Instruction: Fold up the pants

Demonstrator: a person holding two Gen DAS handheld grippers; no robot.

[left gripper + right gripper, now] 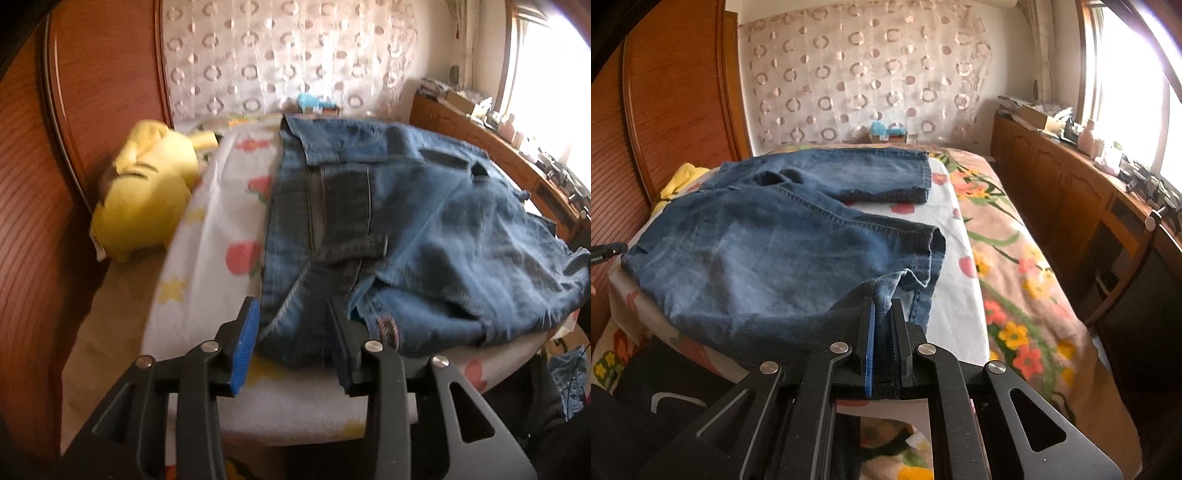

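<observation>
The jeans [768, 243] lie on a white sheet [955, 295] with fruit prints, spread over a flowered blanket [1027, 295] on the bed. The left gripper [295, 325] has its jaws spread, with the near edge of the jeans between them; the pads do not press on the cloth. The right gripper [882, 325] has its jaws pressed together, pinching a hem of the jeans. A yellow garment [144, 195] lies by the wooden headboard [37, 221]. A patch [388, 328] on the jeans is too blurred to read.
</observation>
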